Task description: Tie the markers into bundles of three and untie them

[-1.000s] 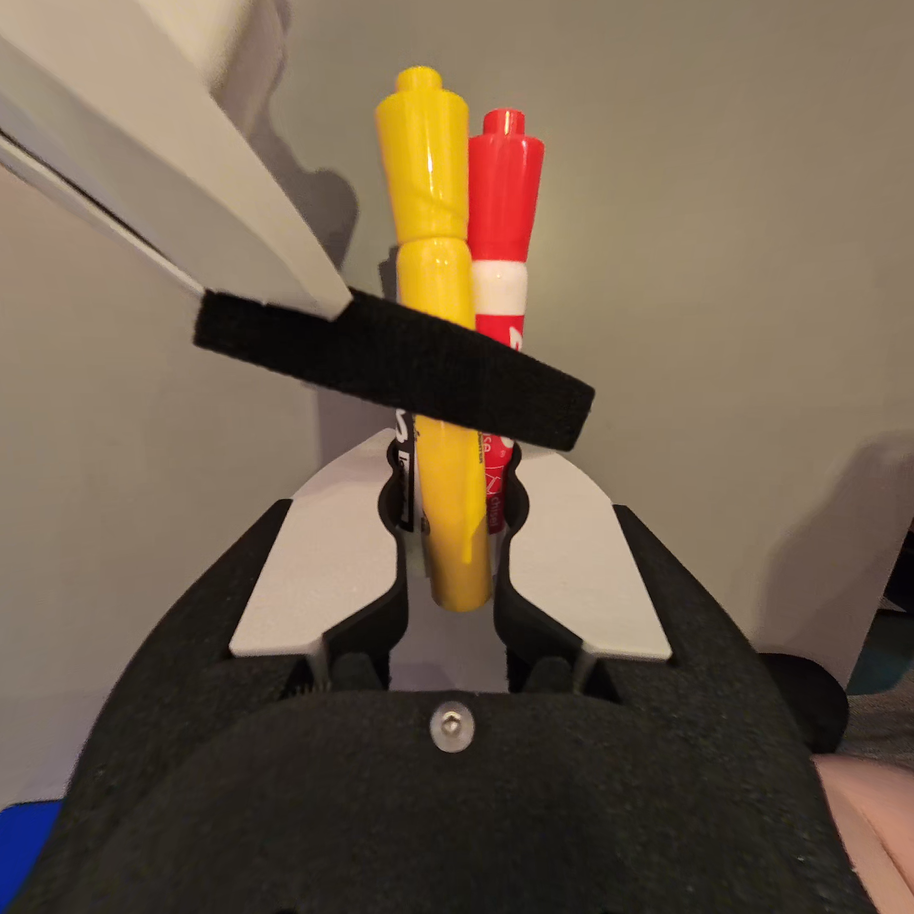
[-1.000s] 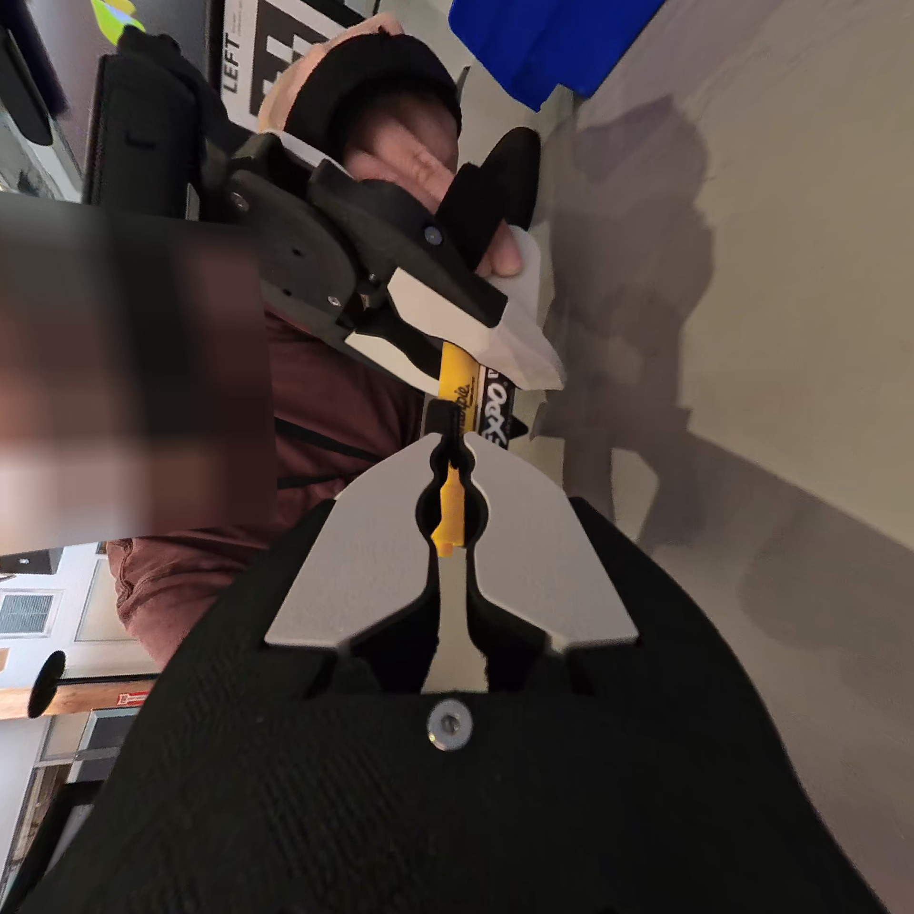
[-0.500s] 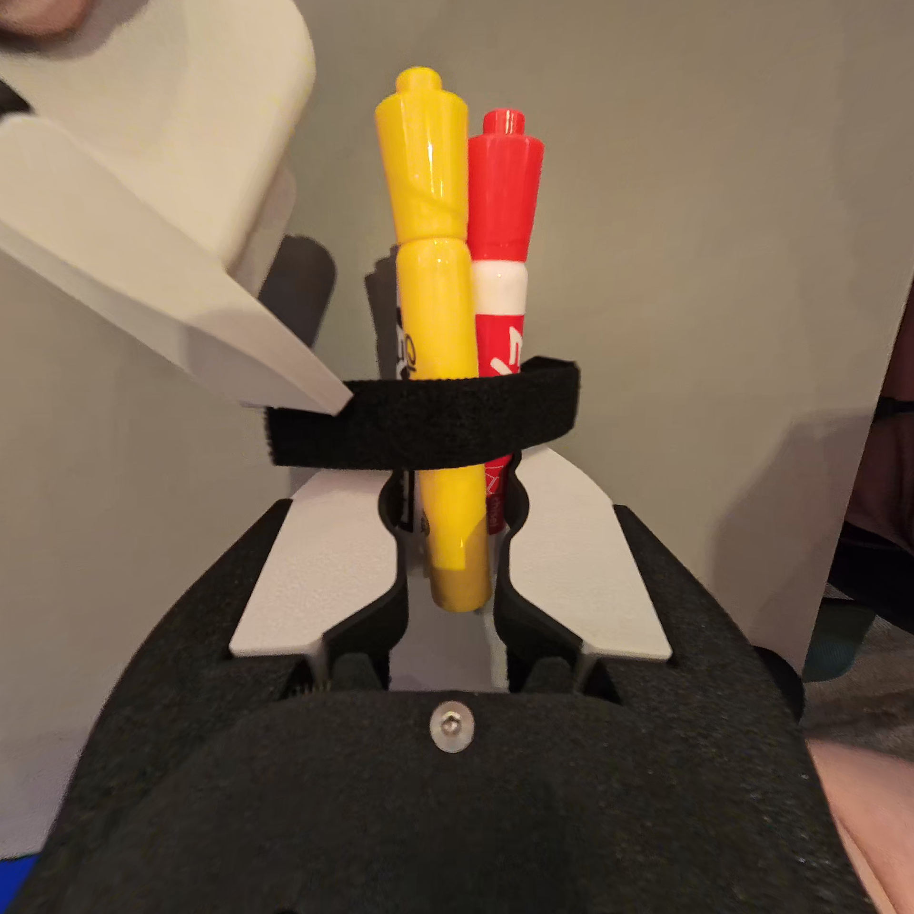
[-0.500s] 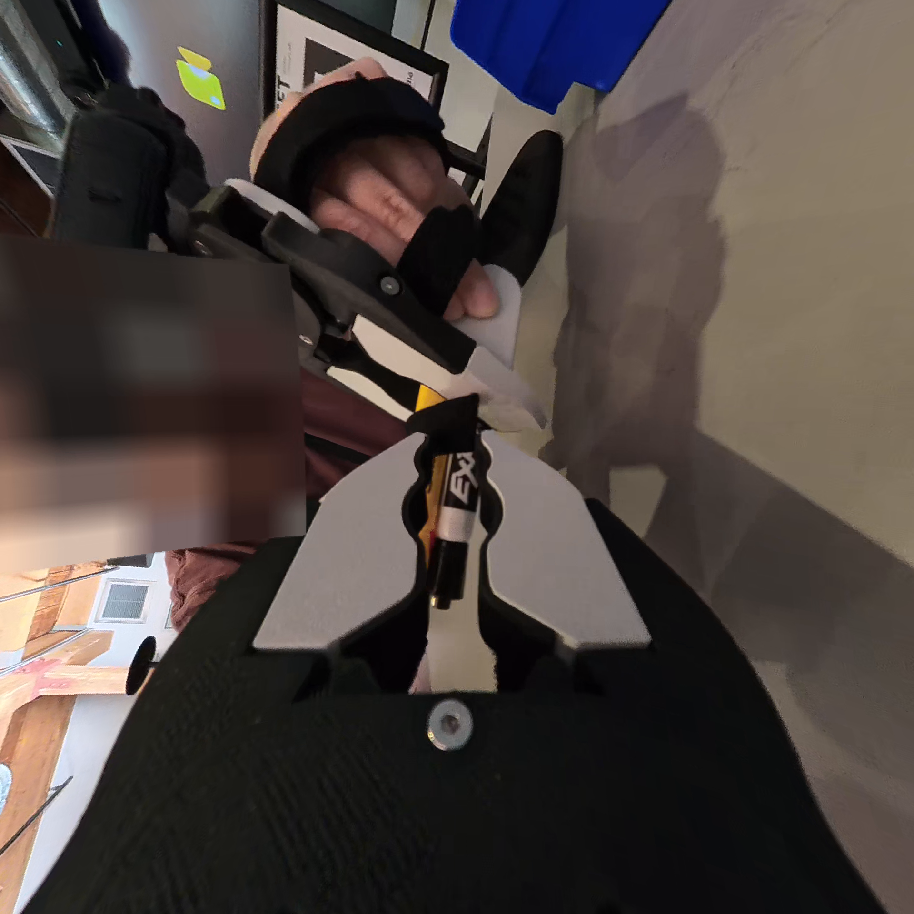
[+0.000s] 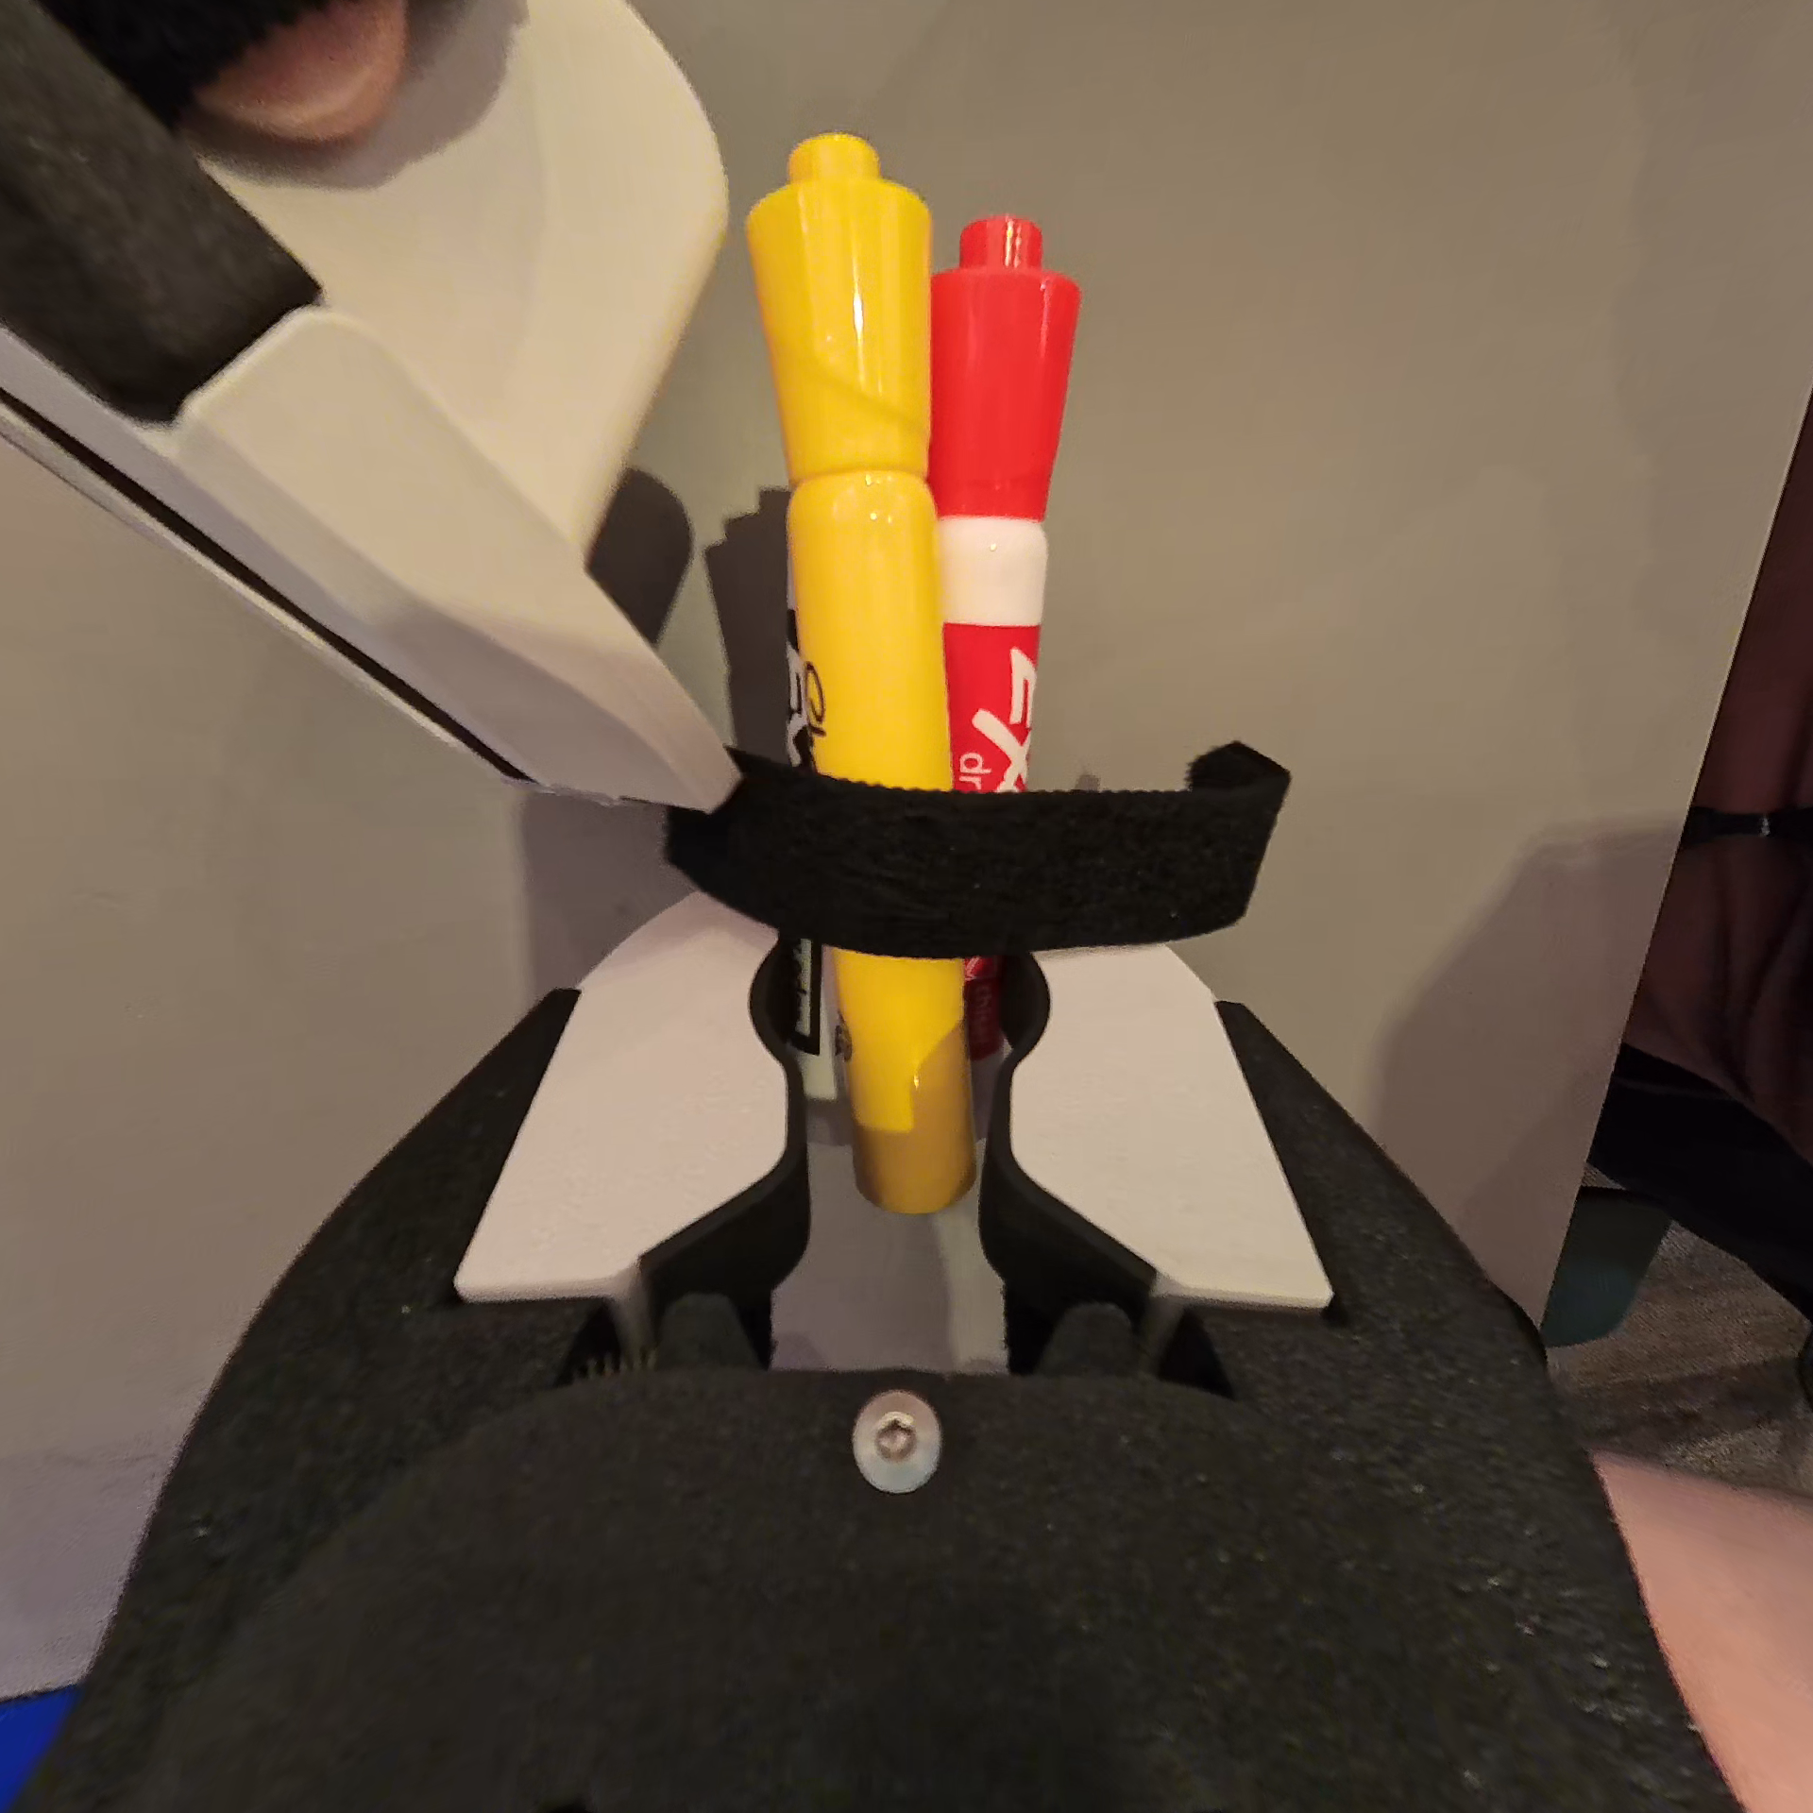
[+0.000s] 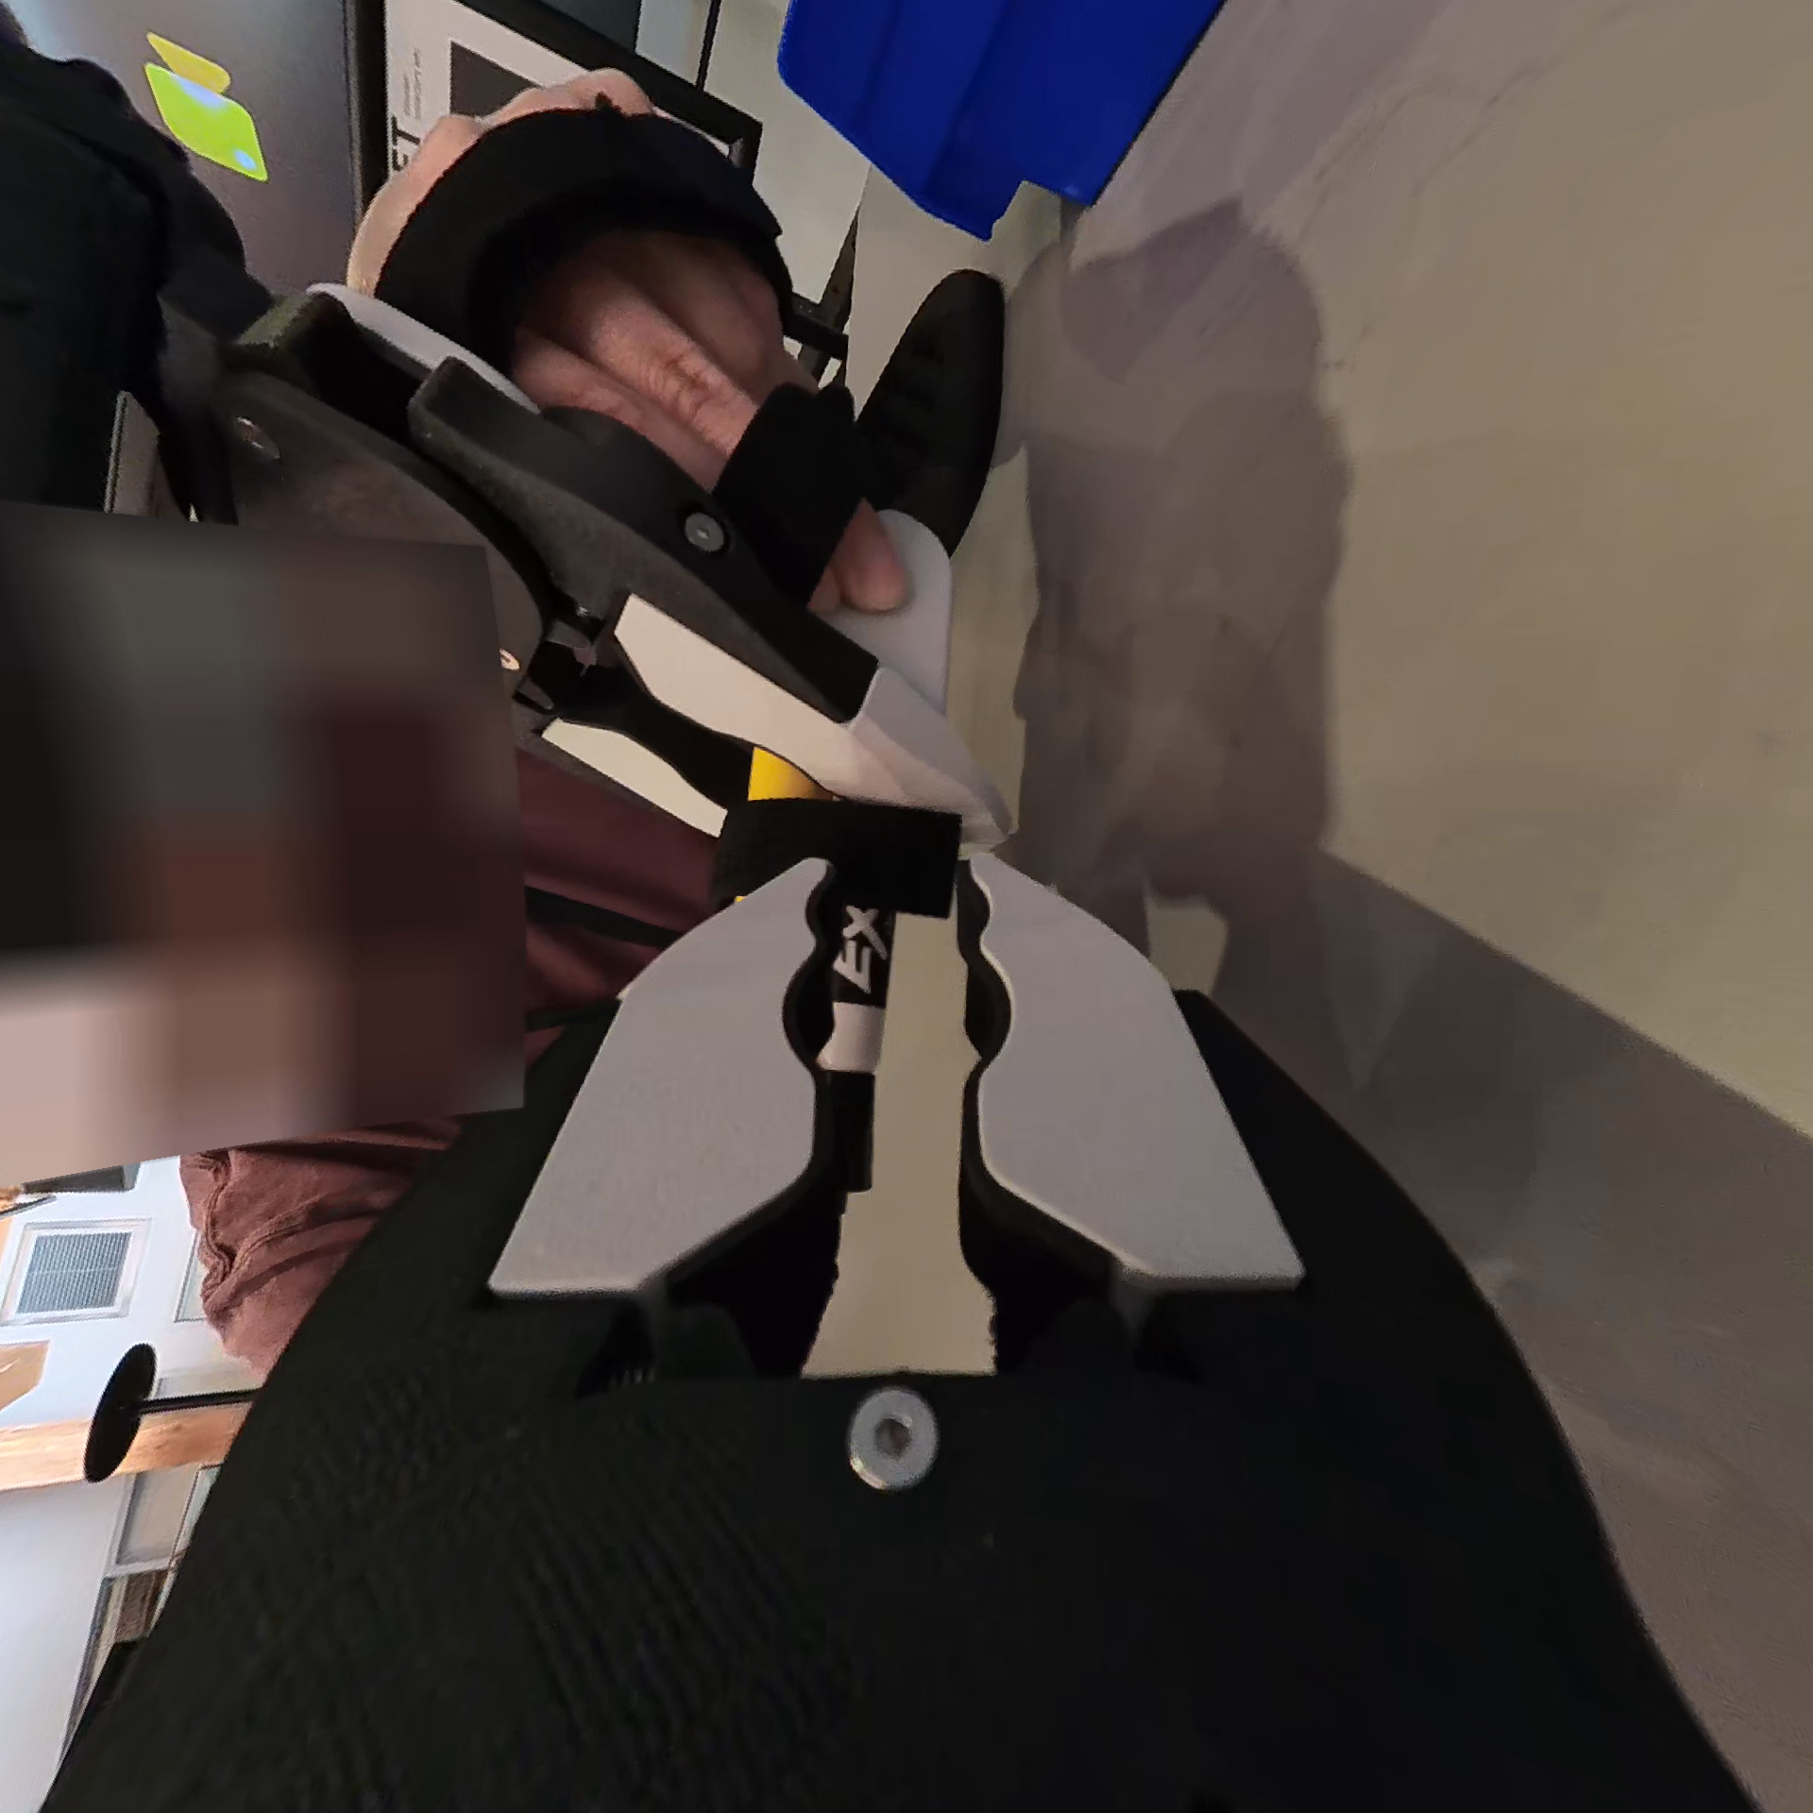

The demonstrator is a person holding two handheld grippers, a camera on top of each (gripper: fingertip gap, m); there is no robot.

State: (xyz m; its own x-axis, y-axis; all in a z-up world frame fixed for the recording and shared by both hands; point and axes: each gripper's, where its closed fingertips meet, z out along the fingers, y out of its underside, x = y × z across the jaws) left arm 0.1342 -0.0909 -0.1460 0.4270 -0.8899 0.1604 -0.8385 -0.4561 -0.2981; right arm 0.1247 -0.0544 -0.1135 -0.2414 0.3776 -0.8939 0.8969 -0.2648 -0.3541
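the left tongs [image 5: 898, 991] are clenched on three markers that stand upright between their fingers – one yellow marker [image 5: 863, 608] nearest the camera, one red marker [image 5: 1001, 471] just to its right, and one black marker [image 5: 800, 706] mostly hidden behind the yellow one on its left. a single black strap [image 5: 971, 863] loops loosely around the bundle just above the tong tips, its right end curling up free. the right tongs [image 5: 687, 775] come in from the upper left, their tip touching the strap's left end. in their own view the right tongs [image 6: 898, 873] stand released, fingers apart, with the black marker [image 6: 863, 981] and the strap [image 6: 844, 854] between the tips. behind the markers is a plain grey table [image 5: 1373, 491], and one blue bin [image 6: 981, 88] sits on its far side.
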